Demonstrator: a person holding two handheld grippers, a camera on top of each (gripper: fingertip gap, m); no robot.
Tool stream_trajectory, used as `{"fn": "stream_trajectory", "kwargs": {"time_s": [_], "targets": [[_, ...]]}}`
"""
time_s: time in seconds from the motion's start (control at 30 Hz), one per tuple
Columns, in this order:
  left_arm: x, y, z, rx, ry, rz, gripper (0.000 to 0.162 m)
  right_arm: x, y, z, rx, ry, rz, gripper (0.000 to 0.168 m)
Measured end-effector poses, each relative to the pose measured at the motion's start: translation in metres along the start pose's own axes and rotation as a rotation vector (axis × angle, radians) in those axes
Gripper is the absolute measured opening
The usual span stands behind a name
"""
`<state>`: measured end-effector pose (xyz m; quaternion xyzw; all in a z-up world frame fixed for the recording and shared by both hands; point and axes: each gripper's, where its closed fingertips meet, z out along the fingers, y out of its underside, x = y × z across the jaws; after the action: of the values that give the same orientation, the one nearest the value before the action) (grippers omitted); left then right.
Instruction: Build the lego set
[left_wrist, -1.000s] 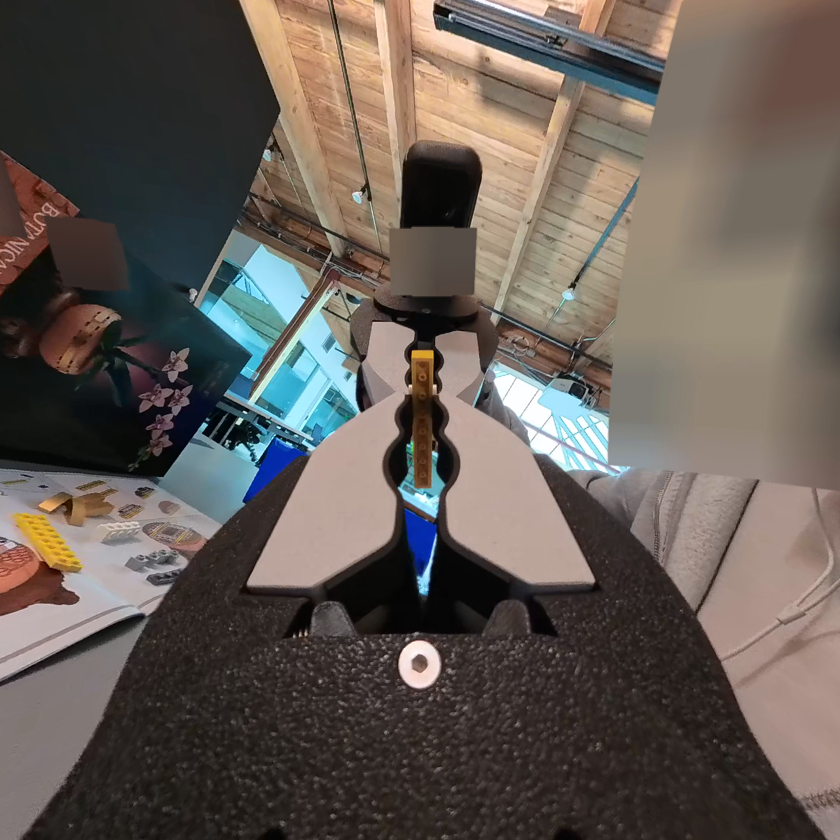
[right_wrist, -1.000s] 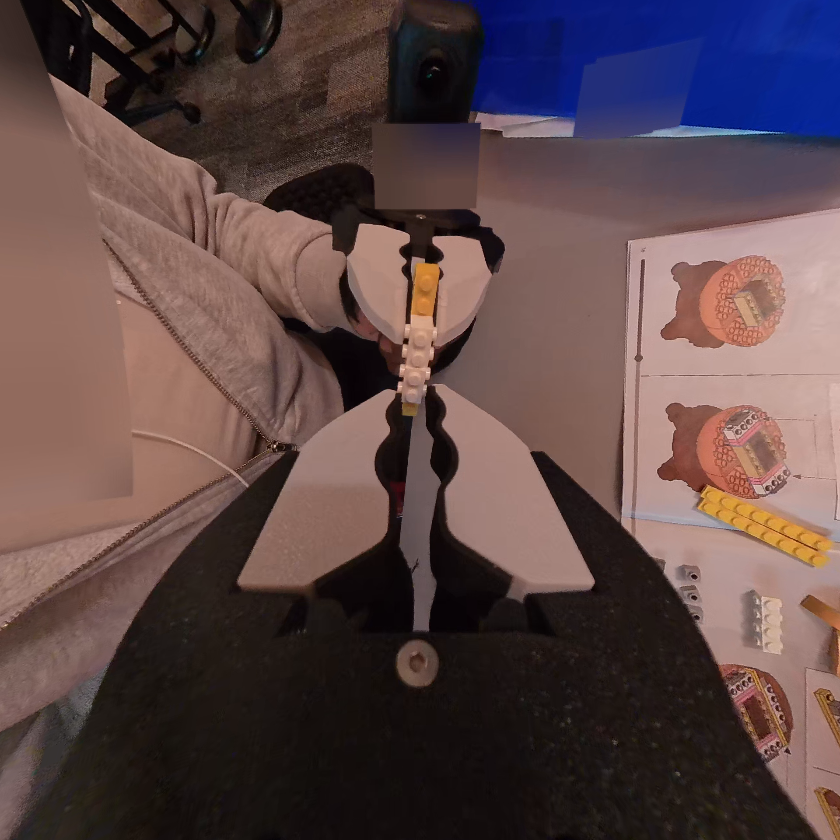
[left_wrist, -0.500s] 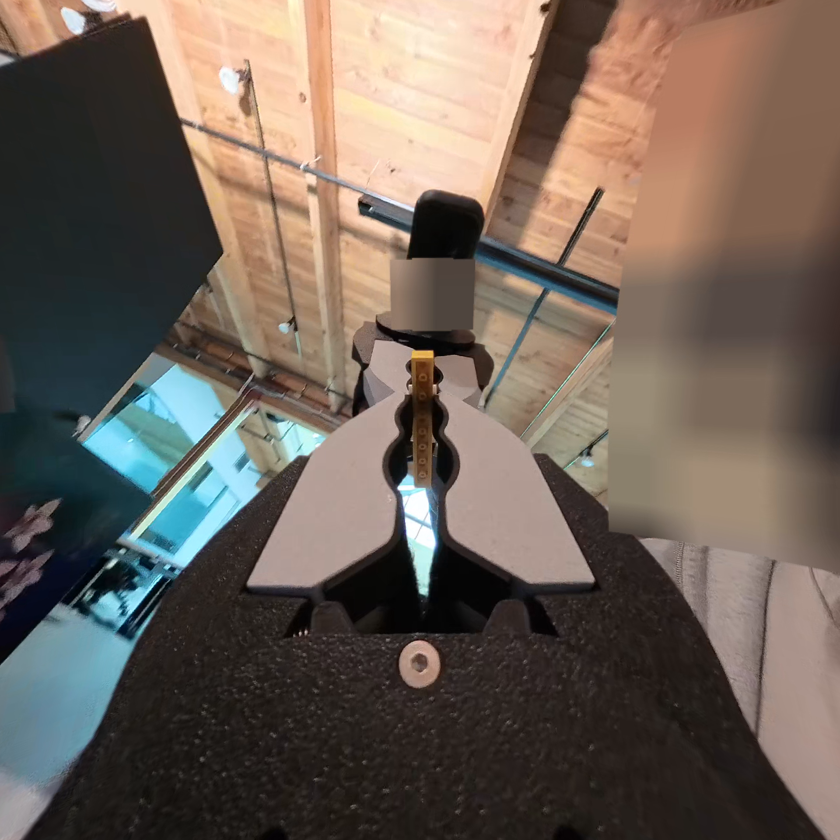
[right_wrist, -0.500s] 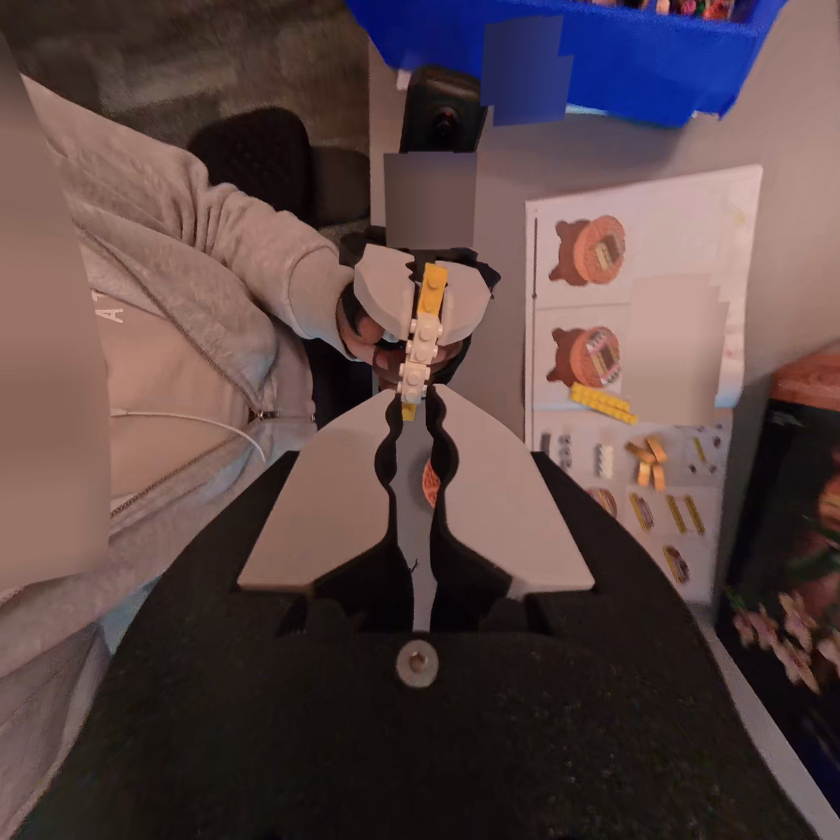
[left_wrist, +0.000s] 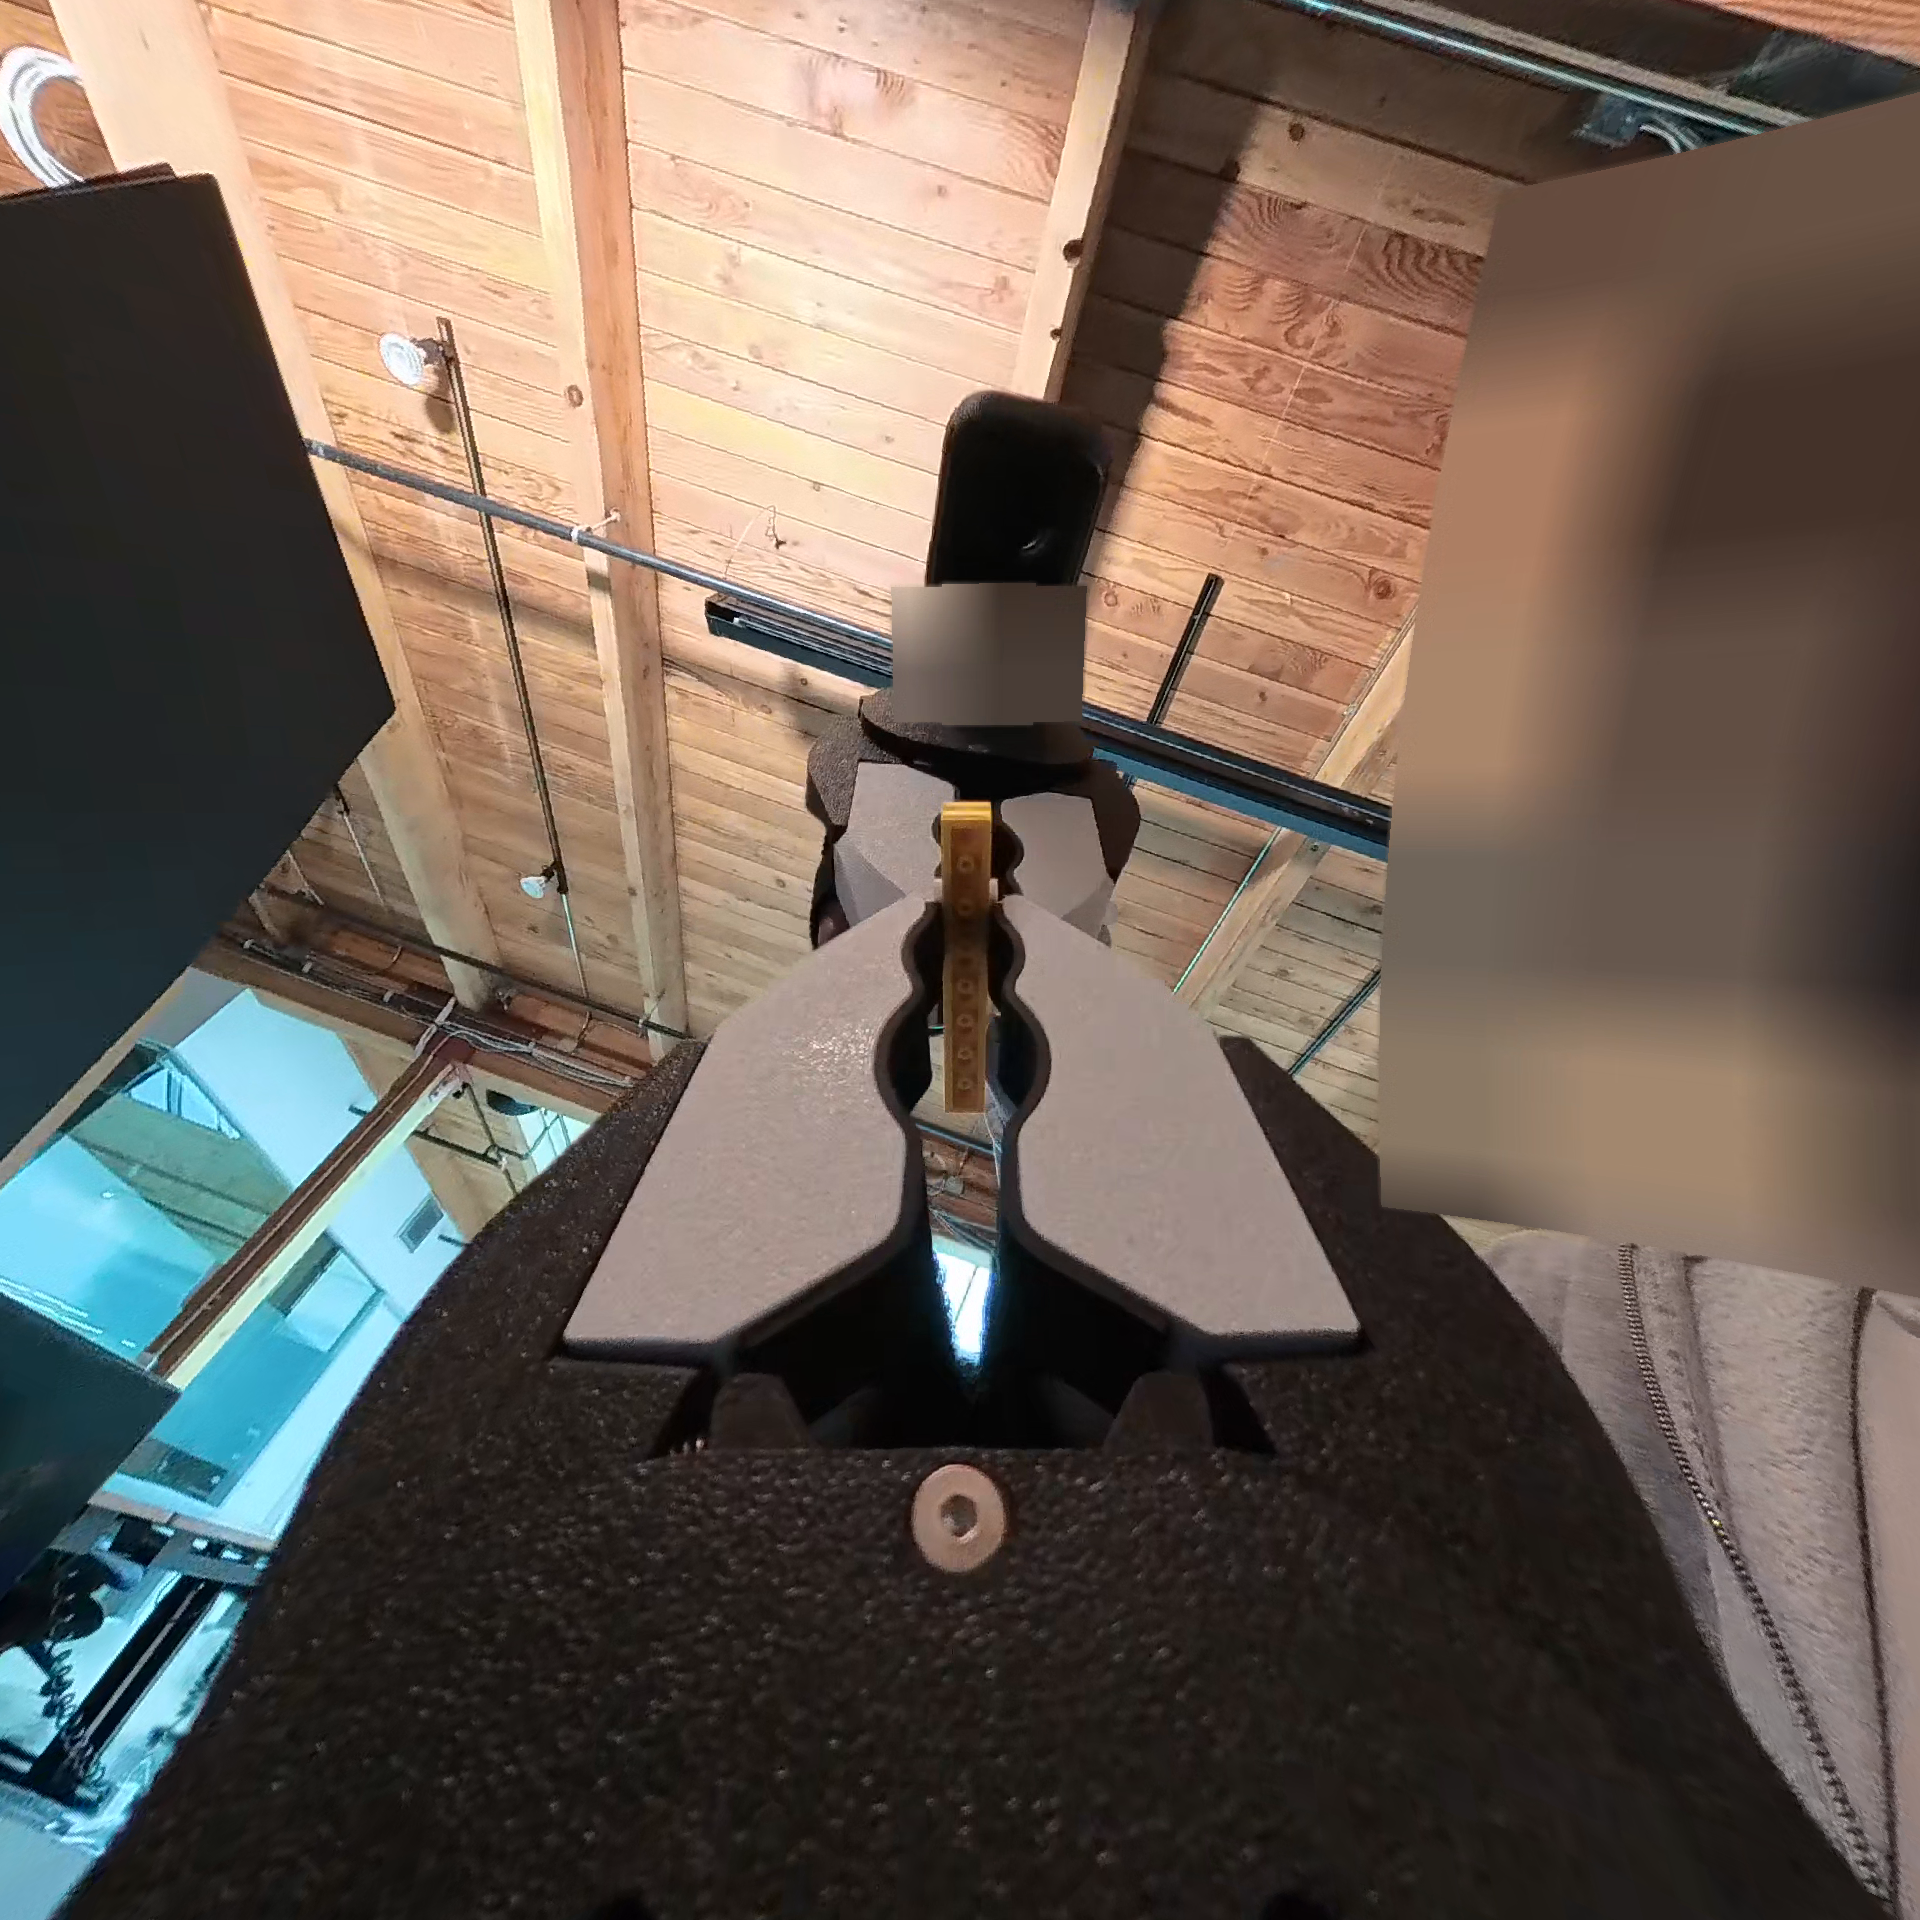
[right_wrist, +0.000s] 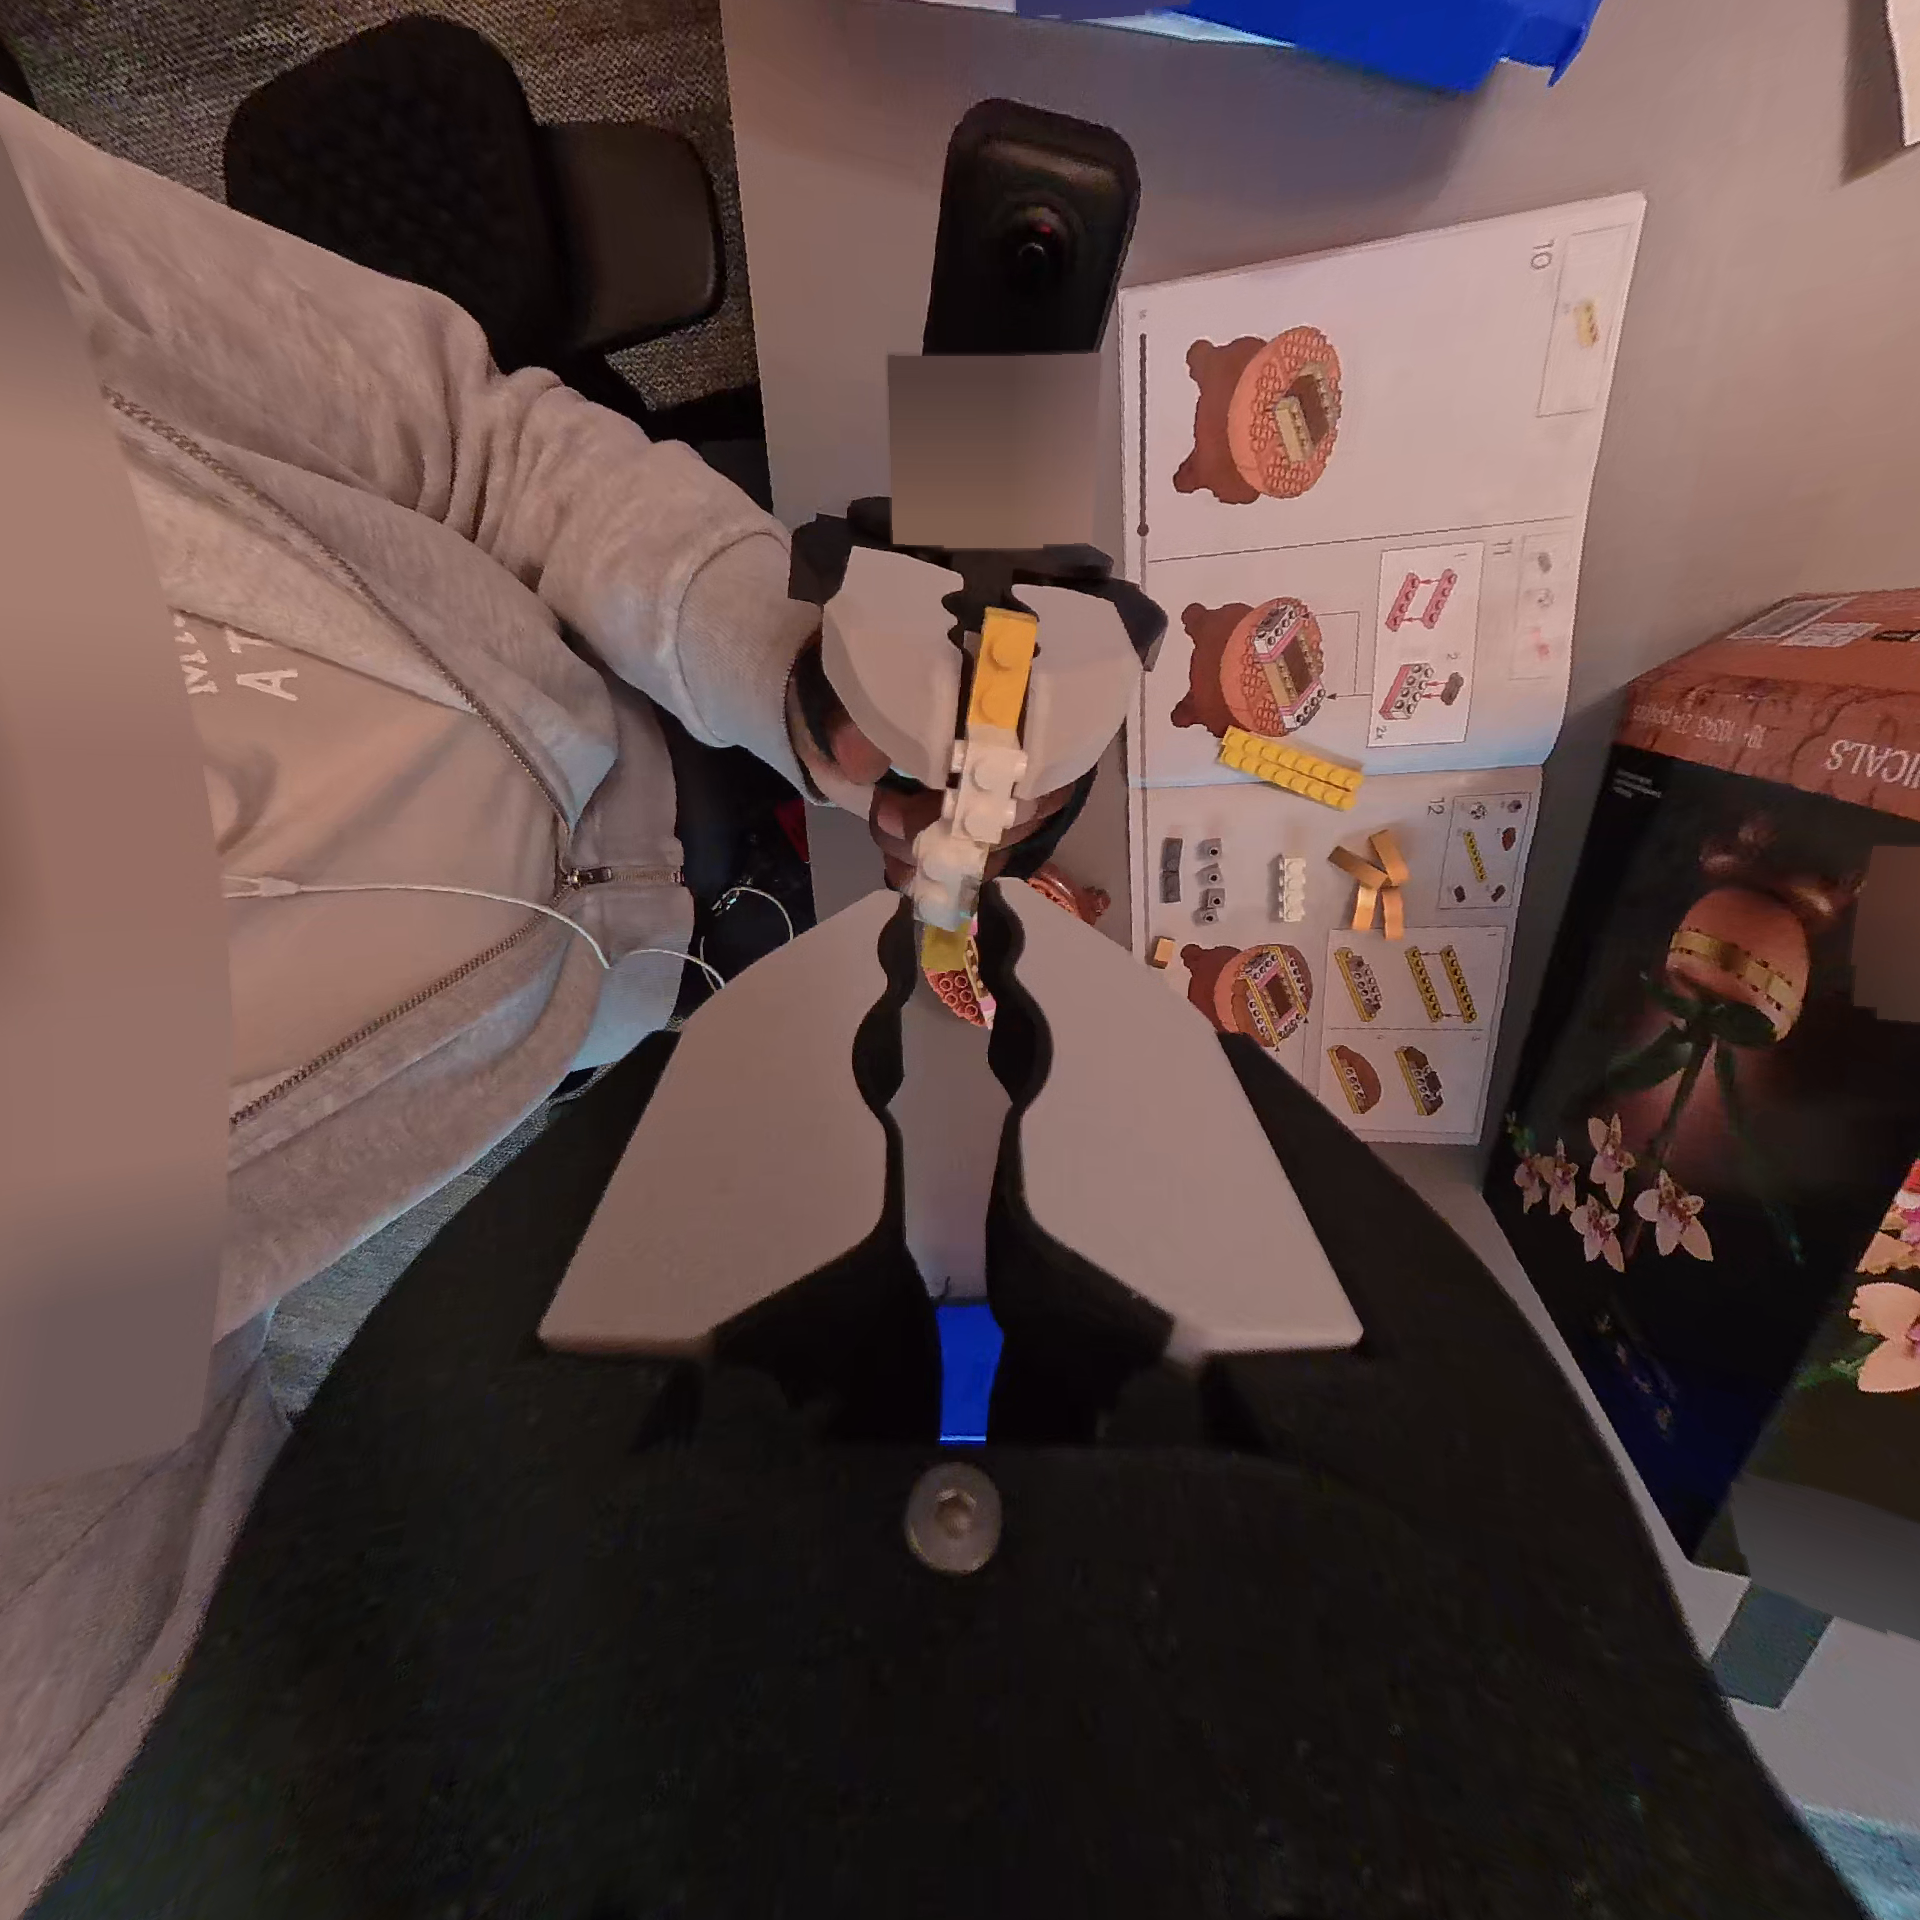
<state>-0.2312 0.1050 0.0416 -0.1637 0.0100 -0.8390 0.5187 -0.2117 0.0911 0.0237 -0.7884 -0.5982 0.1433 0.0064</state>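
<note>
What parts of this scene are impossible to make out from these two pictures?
- Left wrist view: the table is out of frame; the camera points at the ceiling.
- Right wrist view: the round brown model is mostly hidden behind the right gripper fingers.
- Right wrist view: the blue bin is cut off by the top edge.
- Both views: the person is blurred.

Both grippers have swung up higher. The left gripper (left_wrist: 966, 914) now points almost straight up at the wood ceiling (left_wrist: 831, 260), and the table and book have gone from its view. The right gripper (right_wrist: 951, 914) now looks down from higher. More of the book (right_wrist: 1351, 644) shows, and the box (right_wrist: 1714, 1039) has come into view. The white bricks (right_wrist: 971, 821) have tipped a bit.
</note>
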Motion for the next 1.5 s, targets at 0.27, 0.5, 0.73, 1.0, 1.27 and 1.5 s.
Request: {"fn": "stream_trajectory", "kwargs": {"time_s": [0.27, 0.5, 0.73, 1.0, 1.27, 1.5], "targets": [[0.0014, -0.0035, -0.0039, 0.009, 0.010, -0.007, 0.007, -0.0009, -0.0027, 0.0029, 0.007, -0.068, 0.010, 0.011], [0.0005, -0.0034, -0.0040, 0.019, 0.027, -0.022, 0.007, 0.0008, -0.0025, 0.0019, 0.004, -0.094, 0.026, 0.011], [-0.0008, -0.0031, -0.0034, 0.020, 0.033, -0.029, 0.007, 0.0036, -0.0031, 0.0000, 0.017, -0.098, 0.034, 0.011], [-0.0029, -0.0022, -0.0035, 0.021, 0.030, -0.033, 0.007, 0.0031, -0.0033, -0.0007, 0.021, -0.101, 0.029, 0.011], [-0.0038, -0.0012, -0.0023, 0.024, 0.035, -0.049, 0.007, 0.0047, -0.0025, -0.0019, 0.021, -0.085, 0.016, 0.012], [-0.0031, -0.0002, 0.0003, 0.036, 0.051, -0.084, 0.007, 0.0050, -0.0010, -0.0042, 0.011, -0.057, -0.033, 0.011]]}}
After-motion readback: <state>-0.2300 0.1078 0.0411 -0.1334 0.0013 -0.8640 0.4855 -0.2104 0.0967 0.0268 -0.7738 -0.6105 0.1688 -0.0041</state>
